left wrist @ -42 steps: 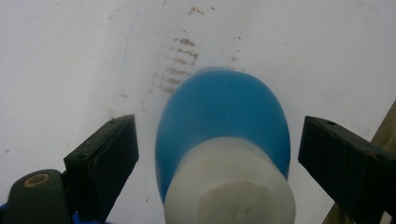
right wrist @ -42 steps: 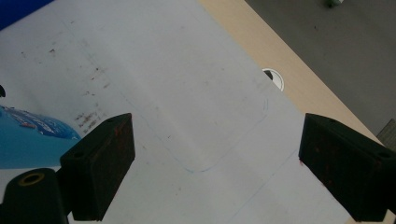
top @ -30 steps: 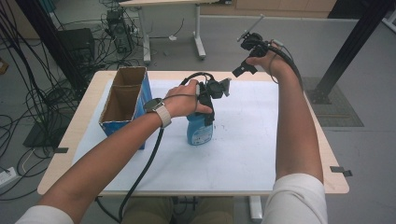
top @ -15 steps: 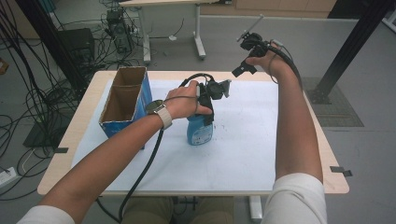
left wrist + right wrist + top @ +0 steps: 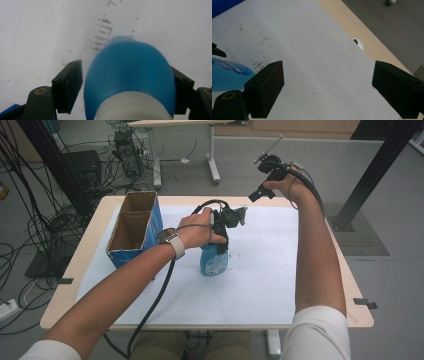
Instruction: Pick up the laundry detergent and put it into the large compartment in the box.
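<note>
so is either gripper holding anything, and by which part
Not yet. The left gripper has been closing its jaws around the blue plastic bottle near the white neck; a gap remains. The right gripper is open.

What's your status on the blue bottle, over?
Left gripper closing around upright blue bottle, slight gap at one pad. Right gripper open, raised clear. Cardboard box beside, nothing blocking.

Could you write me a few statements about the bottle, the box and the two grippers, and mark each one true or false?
1. The blue bottle stands upright on the white mat. True.
2. The left gripper comes at the bottle from above, one jaw on each side. True; the jaws have just been closing around it.
3. The right gripper holds the bottle's cap. False; its jaws are open with nothing between them.
4. The cardboard box lies flat on its side. False; it stands with its opening up.
5. The box is on the right gripper's side of the bottle. False; it is on the left gripper's side.
</note>
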{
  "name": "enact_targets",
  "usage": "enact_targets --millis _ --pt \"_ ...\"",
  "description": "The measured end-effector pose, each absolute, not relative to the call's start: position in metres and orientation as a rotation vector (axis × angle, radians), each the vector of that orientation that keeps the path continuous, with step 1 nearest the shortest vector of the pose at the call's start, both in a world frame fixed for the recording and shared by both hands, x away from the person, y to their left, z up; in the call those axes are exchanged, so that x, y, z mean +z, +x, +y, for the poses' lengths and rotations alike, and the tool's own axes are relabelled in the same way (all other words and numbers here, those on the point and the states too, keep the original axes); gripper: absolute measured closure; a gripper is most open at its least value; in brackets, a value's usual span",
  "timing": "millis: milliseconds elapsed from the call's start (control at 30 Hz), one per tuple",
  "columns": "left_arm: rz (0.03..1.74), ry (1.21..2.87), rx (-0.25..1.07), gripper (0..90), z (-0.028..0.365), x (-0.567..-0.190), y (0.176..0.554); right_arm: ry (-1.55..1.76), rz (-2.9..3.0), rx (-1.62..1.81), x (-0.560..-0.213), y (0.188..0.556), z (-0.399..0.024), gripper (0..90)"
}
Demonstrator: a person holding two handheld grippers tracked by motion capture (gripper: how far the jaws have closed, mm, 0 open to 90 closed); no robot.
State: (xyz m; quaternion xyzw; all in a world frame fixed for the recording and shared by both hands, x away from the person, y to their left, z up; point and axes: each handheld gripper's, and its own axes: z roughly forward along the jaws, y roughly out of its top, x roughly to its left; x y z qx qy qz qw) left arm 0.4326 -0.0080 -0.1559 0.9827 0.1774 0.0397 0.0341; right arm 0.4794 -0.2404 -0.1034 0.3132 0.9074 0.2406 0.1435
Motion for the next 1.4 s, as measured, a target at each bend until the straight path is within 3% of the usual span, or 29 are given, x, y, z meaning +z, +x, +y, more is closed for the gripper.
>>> enact_targets --millis 567,633,1400 --pt "0.543 3.021 0.107 30.6 -0.0079 -0.1562 0.4348 0.902 2.614 0.696 -0.1030 0.4785 -0.2411 10.8" --pt "0.540 3.011 0.073 37.5 -0.0057 -0.1561 0.4371 0.902 2.614 0.695 -0.1029 0.4785 -0.2411 10.8" --pt "0.561 3.011 0.057 38.3 -0.0059 -0.1563 0.4395 0.913 2.607 0.696 -0.1013 0.4763 -0.2428 10.8"
